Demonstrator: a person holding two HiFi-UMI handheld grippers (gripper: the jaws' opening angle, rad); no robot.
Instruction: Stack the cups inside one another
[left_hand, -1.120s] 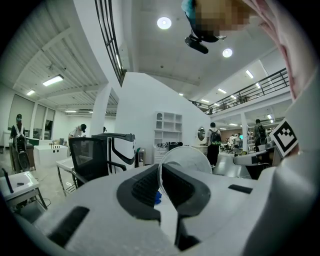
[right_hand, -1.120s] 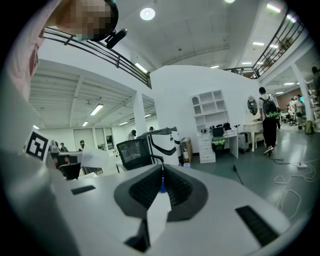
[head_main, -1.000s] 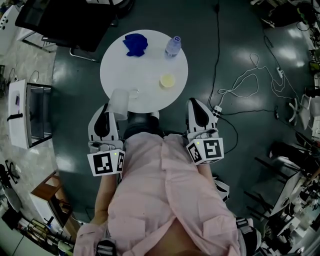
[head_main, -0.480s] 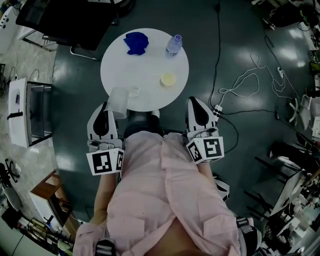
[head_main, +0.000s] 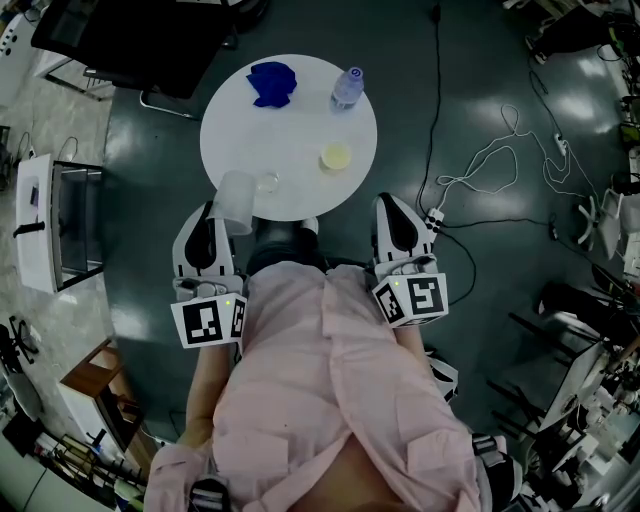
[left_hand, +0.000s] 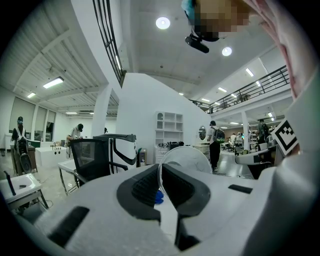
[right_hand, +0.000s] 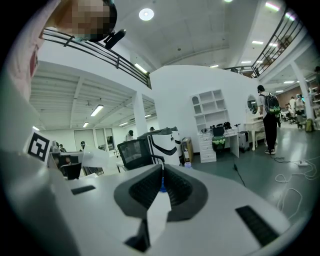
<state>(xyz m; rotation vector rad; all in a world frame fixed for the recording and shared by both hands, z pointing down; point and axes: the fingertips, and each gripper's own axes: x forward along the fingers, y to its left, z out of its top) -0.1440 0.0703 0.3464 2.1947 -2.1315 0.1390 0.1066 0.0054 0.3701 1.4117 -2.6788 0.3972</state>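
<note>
In the head view my left gripper (head_main: 216, 210) hangs at the near left rim of the round white table (head_main: 300, 125), shut on the wall of a clear plastic cup (head_main: 237, 200). The left gripper view shows that cup (left_hand: 188, 157) sideways, its thin wall pinched between the jaws of the left gripper (left_hand: 161, 176). A second clear cup (head_main: 267, 183) stands on the table just right of it, and a pale yellow cup (head_main: 336, 158) stands further right. My right gripper (head_main: 393, 212) is off the table's near right edge, shut with nothing in it (right_hand: 162, 186). The held cup (right_hand: 98, 159) also shows in the right gripper view.
A blue cloth (head_main: 272, 84) and a water bottle (head_main: 346, 90) lie at the table's far side. A dark office chair (head_main: 130, 50) stands beyond the table. Cables (head_main: 480, 170) trail over the floor on the right, and a white cabinet (head_main: 50, 225) is at the left.
</note>
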